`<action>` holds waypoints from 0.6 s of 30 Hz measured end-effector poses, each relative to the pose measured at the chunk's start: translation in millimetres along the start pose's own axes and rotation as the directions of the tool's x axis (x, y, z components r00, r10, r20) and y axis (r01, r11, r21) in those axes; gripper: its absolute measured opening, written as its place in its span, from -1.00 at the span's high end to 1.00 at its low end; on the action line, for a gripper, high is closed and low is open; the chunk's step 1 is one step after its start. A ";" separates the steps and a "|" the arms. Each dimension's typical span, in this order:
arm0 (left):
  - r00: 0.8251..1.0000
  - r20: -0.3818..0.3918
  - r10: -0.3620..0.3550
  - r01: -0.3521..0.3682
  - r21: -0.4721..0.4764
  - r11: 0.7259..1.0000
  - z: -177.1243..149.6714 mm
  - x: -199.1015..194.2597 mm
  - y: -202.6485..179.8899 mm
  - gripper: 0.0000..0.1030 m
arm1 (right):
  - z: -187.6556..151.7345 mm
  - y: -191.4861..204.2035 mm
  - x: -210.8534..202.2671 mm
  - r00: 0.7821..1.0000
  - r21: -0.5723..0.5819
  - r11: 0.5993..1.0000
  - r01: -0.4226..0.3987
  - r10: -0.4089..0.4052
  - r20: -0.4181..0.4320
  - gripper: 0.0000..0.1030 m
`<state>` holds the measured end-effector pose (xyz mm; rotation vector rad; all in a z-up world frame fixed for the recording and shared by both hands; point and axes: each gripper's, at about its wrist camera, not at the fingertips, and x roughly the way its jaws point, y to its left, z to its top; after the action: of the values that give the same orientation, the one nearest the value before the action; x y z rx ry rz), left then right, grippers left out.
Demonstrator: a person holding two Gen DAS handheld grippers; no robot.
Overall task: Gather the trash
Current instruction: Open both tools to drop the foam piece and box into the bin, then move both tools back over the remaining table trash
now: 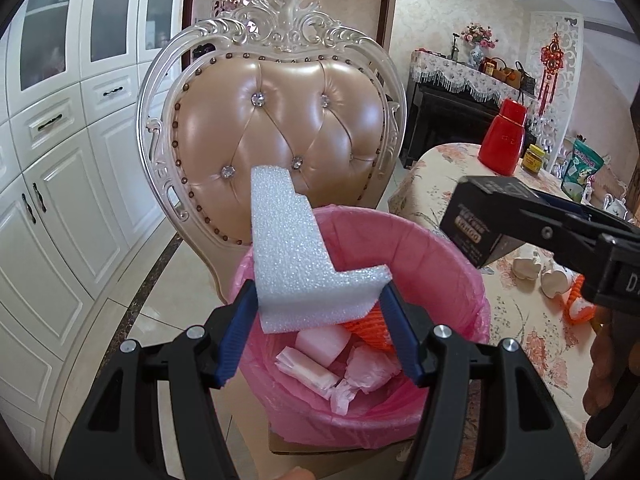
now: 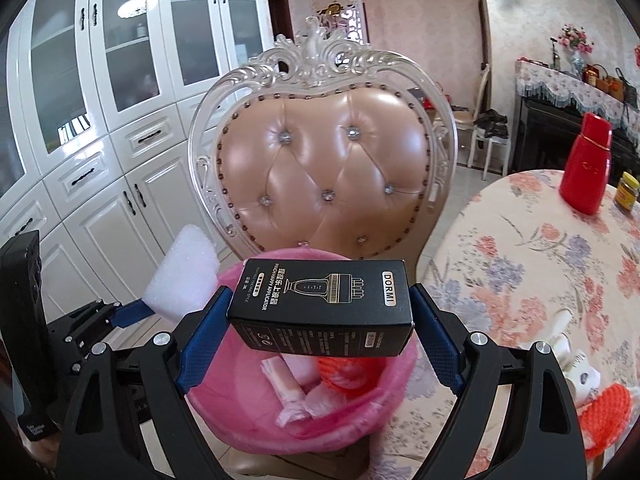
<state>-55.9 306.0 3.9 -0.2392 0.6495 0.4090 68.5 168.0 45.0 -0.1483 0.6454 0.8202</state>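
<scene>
My left gripper is shut on a white L-shaped foam piece and holds it over the pink-lined trash bin. The foam also shows in the right wrist view. My right gripper is shut on a black DORMI box above the same bin; in the left wrist view the box hangs over the bin's right rim. Inside the bin lie pink wrappers and an orange foam net.
A padded pink chair stands right behind the bin. At right, a floral-cloth table holds crumpled white trash, an orange net, a red bottle and a jar. White cabinets stand left.
</scene>
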 end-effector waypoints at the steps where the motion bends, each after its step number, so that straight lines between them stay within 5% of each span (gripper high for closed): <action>1: 1.000 -0.005 -0.002 0.002 0.002 1.000 -0.4 0.9 -0.4 -0.19 | 0.8 1.1 2.3 1.000 -0.001 1.000 -0.003 0.003 -0.003 -0.61; 5: 1.000 -0.015 0.006 -0.006 -0.002 1.000 -1.4 3.1 -0.2 -0.53 | 3.2 4.9 8.3 1.000 -0.006 1.000 -0.013 0.013 -0.011 -0.65; 18: 1.000 -0.013 -0.001 0.001 0.008 1.000 -5.1 -2.7 -5.6 -0.54 | 0.9 -12.2 -3.5 1.000 0.003 1.000 0.026 -0.026 0.006 -0.65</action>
<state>-58.1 298.4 2.2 -0.2349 0.6636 0.4042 76.1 157.7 46.3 -0.1514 0.6376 0.7946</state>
